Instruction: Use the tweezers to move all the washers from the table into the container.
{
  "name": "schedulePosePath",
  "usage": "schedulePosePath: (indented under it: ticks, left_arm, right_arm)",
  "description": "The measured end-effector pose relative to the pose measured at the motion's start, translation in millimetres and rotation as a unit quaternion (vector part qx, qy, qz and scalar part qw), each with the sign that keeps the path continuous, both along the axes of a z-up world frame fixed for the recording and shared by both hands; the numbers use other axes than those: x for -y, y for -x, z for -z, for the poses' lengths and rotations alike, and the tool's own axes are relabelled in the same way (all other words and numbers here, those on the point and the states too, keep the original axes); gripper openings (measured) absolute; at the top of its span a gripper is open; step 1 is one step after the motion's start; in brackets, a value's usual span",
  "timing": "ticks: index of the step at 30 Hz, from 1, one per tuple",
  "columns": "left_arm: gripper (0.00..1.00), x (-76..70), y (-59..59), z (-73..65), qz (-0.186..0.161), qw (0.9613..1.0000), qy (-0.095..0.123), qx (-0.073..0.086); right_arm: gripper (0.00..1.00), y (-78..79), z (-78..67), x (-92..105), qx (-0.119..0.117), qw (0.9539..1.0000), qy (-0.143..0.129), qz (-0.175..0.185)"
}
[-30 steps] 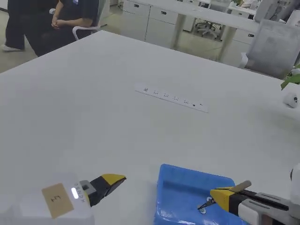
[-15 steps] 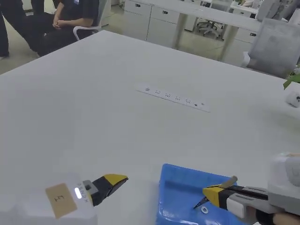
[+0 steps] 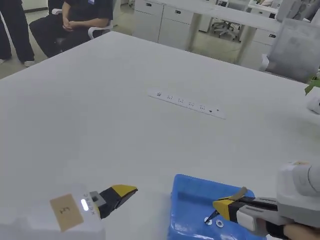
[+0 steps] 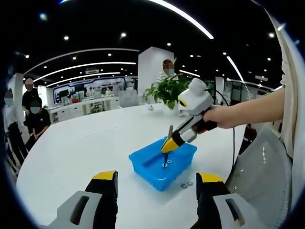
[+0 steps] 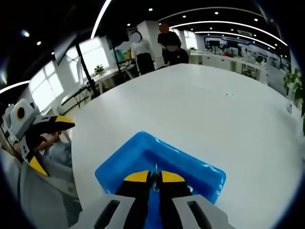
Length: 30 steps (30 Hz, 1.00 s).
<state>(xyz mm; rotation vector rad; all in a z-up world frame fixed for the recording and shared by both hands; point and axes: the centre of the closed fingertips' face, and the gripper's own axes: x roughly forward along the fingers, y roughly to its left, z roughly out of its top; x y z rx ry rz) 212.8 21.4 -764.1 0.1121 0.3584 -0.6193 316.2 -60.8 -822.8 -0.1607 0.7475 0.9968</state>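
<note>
At lower right we see our right claw (image 3: 218, 206) gripping the tweezers (image 3: 241, 193), tips down inside the blue container (image 3: 190, 192) just beside two washers (image 3: 220, 223). Other washers (image 4: 186, 184) lie on the tabletop (image 3: 125, 125) near it. Our left claw (image 3: 129, 191), lower left, gapes wide.

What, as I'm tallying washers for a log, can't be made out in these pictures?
Head view: the bottom edge cuts off the near side of the blue plastic container, so its small metal washers can't be fully counted.
Right gripper view: the shut jaws of the right hand-held gripper hide the container floor.
Left gripper view: the tip of the thin metal tweezers is too small to show any washer.
</note>
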Motion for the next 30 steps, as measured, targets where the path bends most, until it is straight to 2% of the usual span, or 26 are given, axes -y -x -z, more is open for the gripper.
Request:
schedulePosePath:
  ticks: [4, 7, 16, 22, 30]
  left_arm:
    - [0.66, 0.2, 0.2, 0.5, 0.0, 1.0, 0.0, -0.001]
    - [0.66, 0.7, 0.4, 0.9, 0.001, 1.0, -0.001, -0.002]
    - [0.66, 1.9, 1.7, 2.7, 0.006, 1.0, -0.003, -0.005]
    - [0.66, 2.6, 2.2, 3.5, 0.008, 0.9999, -0.005, -0.006]
    - [0.66, 5.5, 2.9, 4.1, 0.013, 0.9999, -0.006, -0.008]
  right_arm:
    - [0.04, -0.6, -1.2, 5.4, 0.012, 0.9999, 0.0, 0.005]
    - [0.04, -0.8, -6.7, 7.2, 0.014, 0.9996, -0.019, 0.017]
    - [0.03, 6.4, -21.6, 9.5, 0.002, 0.9983, -0.05, 0.03]
    - [0.03, 18.6, -38.2, 5.1, -0.023, 0.9941, -0.099, 0.039]
    - [0.03, 44.5, -50.0, -1.8, -0.041, 0.9908, -0.128, 0.014]
